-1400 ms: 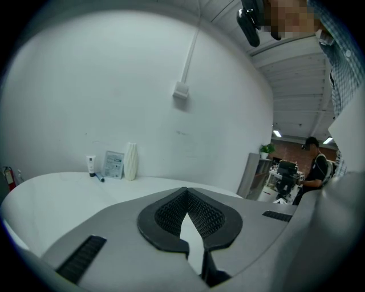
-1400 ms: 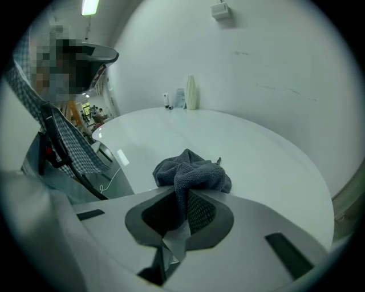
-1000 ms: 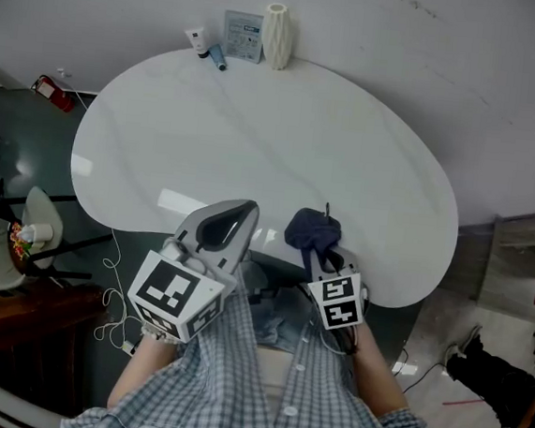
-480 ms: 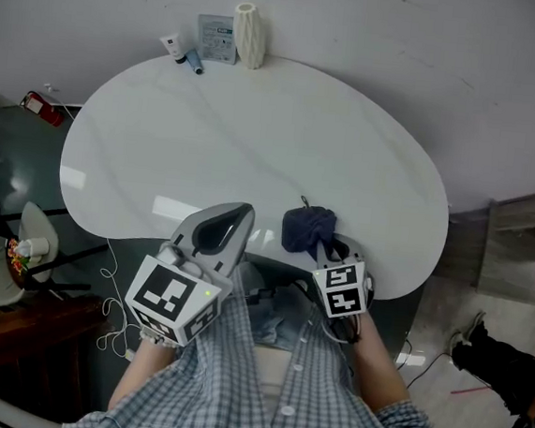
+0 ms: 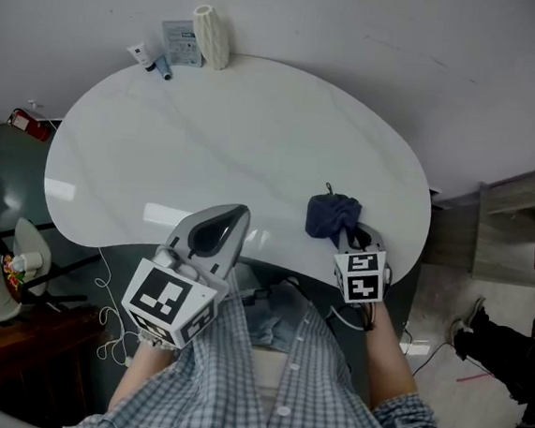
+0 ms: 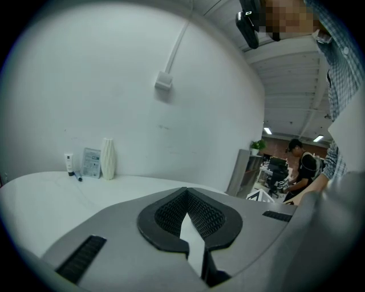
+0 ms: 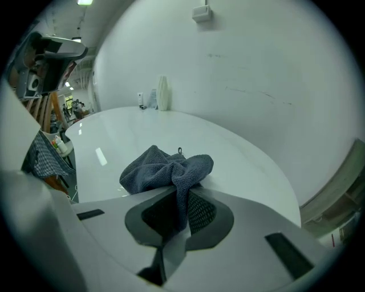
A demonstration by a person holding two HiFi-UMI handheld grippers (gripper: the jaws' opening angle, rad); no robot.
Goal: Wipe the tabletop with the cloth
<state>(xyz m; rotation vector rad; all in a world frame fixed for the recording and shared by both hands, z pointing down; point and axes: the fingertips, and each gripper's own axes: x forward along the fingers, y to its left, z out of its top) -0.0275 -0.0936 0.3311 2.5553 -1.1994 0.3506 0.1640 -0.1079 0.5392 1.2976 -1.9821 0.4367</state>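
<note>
Firmly closed, the right claw (image 7: pixel 181 194) pinches a fold of the dark blue-grey cloth (image 7: pixel 164 169) between its two jaws. The fold runs down between the ribbed pads, and the rest of the cloth bunches in a crumpled heap just ahead of the tips, resting on the white tabletop (image 7: pixel 239 157). A small hanging loop sticks up from the far side of the heap.

From the head view, the right claw (image 5: pixel 348 232) reaches over the near right edge of the tabletop (image 5: pixel 238 130), with the cloth (image 5: pixel 331 215) at its front end, close to that edge. The marker cube sits behind it, toward the person's checked sleeve (image 5: pixel 388 427).

To the left of the right claw, well apart from the cloth, the left claw (image 5: pixel 232 216) hangs at the near edge of the tabletop. In its own view the left claw (image 6: pixel 185 197) has its jaws brought together at the tips, with nothing held between them.

Far ahead of both claws and to their left, at the far rim by the wall, stand a ribbed white vase (image 5: pixel 209 35), a small card (image 5: pixel 179 40), a tube (image 5: pixel 141 53) and a pen (image 5: pixel 163 67).
</note>
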